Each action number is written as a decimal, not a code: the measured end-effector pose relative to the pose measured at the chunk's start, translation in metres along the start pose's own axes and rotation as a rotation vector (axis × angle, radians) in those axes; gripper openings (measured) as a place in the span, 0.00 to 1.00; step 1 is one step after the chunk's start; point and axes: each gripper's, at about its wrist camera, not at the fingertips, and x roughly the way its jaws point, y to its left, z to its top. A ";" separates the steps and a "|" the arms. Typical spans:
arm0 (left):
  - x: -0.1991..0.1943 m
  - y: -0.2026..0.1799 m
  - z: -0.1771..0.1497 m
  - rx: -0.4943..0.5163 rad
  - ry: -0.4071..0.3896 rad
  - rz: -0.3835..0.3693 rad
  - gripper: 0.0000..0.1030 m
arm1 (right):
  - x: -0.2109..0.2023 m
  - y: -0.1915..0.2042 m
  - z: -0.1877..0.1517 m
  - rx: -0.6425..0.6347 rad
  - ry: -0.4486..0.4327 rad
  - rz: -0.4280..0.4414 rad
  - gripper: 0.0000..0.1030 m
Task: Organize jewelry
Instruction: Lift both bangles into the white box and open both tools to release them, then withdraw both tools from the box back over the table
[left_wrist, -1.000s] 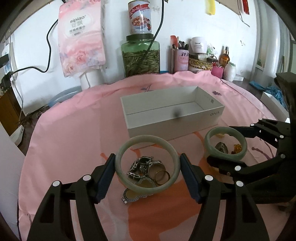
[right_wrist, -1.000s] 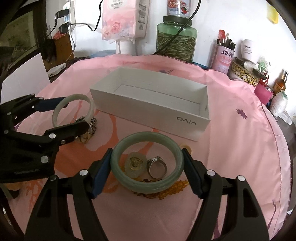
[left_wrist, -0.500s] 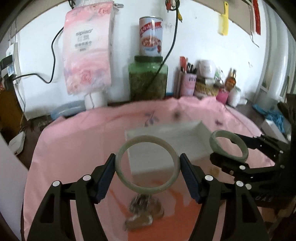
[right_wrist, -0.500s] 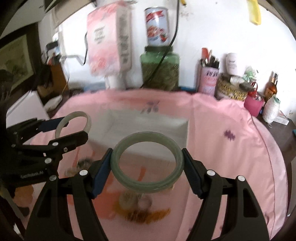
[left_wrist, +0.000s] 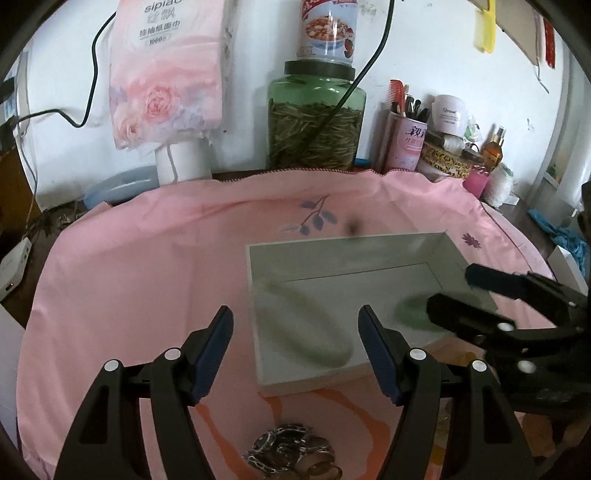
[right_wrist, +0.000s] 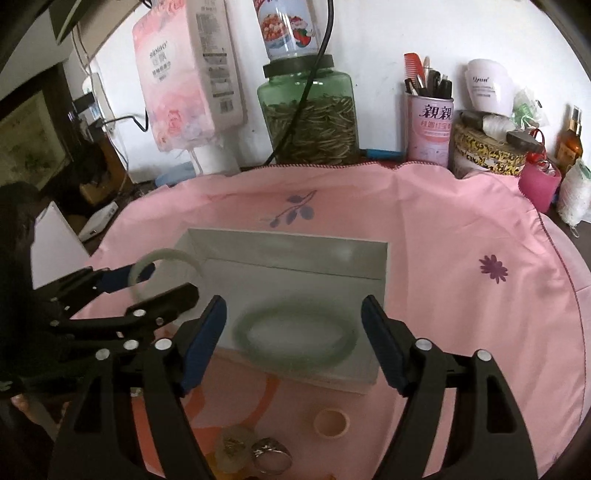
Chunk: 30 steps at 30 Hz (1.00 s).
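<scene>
The white box (left_wrist: 255, 295) (right_wrist: 382, 266) stands open on the pink cloth. In the left wrist view my left gripper (left_wrist: 295, 350) is open over the box's near left part; a pale green bangle (left_wrist: 306, 328) shows as a blur falling in the box. In the right wrist view my right gripper (right_wrist: 293, 339) is open; a darker green bangle (right_wrist: 295, 336) is a blur between and beyond its fingers, over the box. The left gripper (right_wrist: 162, 280) shows there too, with the pale bangle (right_wrist: 166, 258) by its tips.
A heap of rings and small bracelets (left_wrist: 295, 454) lies on the cloth before the box. A silver ring (right_wrist: 271, 458), a pale pendant (right_wrist: 232, 450) and a small beige ring (right_wrist: 332, 422) lie nearer the right gripper. Jars, a tissue pack and cups line the wall behind.
Both grippers carried their bangles up and forward over the box, then opened. Both bangles have left the jaws and are blurred in fall.
</scene>
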 end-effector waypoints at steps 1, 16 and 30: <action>-0.001 0.000 -0.001 0.004 -0.006 0.005 0.68 | -0.002 0.000 0.001 0.000 -0.008 -0.001 0.76; -0.046 -0.015 -0.029 0.039 -0.035 0.067 0.90 | -0.047 0.015 -0.030 0.003 -0.041 -0.036 0.93; -0.069 -0.035 -0.082 0.192 -0.103 0.149 0.94 | -0.063 0.032 -0.067 -0.066 -0.071 -0.126 0.94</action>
